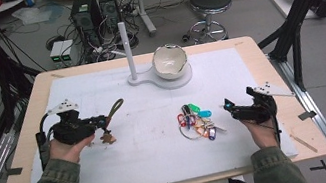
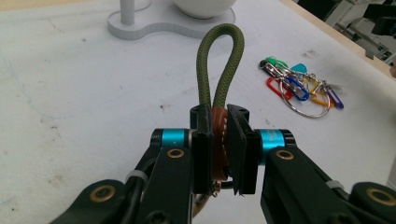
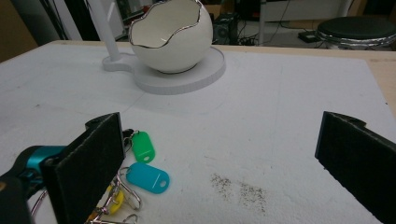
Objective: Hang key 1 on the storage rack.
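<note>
left gripper (image 1: 103, 123) clamped on green cord keychain (image 1: 113, 111)

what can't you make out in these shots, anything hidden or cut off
- Brown piece under the green cord loop: left gripper view, the shut left gripper covers most of it; shape unclear.
- Small brown charm hanging below: high view, too small to identify.
- Bunch of key tags: right gripper view, cut off by the bottom edge and the right gripper's near pad.
- Bowl contents: interior partly hidden by its rim.
</note>
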Demonstrator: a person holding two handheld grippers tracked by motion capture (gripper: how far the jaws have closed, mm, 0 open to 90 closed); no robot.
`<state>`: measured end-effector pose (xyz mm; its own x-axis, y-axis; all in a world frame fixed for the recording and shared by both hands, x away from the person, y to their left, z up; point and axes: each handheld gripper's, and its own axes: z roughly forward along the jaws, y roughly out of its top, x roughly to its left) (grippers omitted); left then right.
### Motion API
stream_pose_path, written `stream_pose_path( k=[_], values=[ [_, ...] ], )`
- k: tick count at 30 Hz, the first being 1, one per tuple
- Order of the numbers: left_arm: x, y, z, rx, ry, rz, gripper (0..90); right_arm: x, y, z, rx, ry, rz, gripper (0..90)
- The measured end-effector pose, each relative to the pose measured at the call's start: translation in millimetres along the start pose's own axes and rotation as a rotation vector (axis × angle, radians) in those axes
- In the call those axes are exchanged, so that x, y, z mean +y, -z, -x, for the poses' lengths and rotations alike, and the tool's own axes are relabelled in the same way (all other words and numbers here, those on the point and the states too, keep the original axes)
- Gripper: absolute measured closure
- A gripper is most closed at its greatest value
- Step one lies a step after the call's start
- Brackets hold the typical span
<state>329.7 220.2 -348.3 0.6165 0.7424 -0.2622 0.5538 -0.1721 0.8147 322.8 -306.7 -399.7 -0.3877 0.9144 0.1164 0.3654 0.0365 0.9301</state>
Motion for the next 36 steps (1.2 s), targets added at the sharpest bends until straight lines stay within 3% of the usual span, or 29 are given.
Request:
stream_pose_path(
  k=[5, 9, 17, 21, 25, 28, 36],
  values=[
    [11.5, -2.4, -1.4, 0.001, -0.001, 0.011, 80.2, 0.1, 0.1, 0.4, -0.002, -0.002, 0.003, 0.7],
    [20.1, -4.4, -4.5, 0.033, -0.011, 0.003, 80.2, 0.1, 0.3, 0.5, 0.000, -0.003, 0.003, 0.7],
    [42.9, 0.3, -14.8, 0.056, -0.002, 0.017, 80.2, 0.1, 1.2, 0.6, -0.001, -0.004, 0.002, 0.7],
    [55.2, 1.1, -20.8, 0.047, 0.023, 0.039, 80.2, 0.0, 0.7, 0.6, -0.001, -0.005, 0.001, 0.6],
    [68.3, 0.2, -27.1, 0.064, 0.051, 0.049, 80.2, 0.1, 0.9, 0.8, 0.002, -0.001, 0.005, 0.7],
    [77.0, -2.2, -34.3, 0.049, 0.082, 0.053, 80.3, 0.1, 1.2, 0.7, 0.002, -0.006, 0.003, 0.7],
    [92.7, -2.7, -56.7, 0.088, 0.125, 0.071, 80.3, -0.8, 1.7, 0.6, 0.001, -0.001, 0.001, 0.7]
  ],
)
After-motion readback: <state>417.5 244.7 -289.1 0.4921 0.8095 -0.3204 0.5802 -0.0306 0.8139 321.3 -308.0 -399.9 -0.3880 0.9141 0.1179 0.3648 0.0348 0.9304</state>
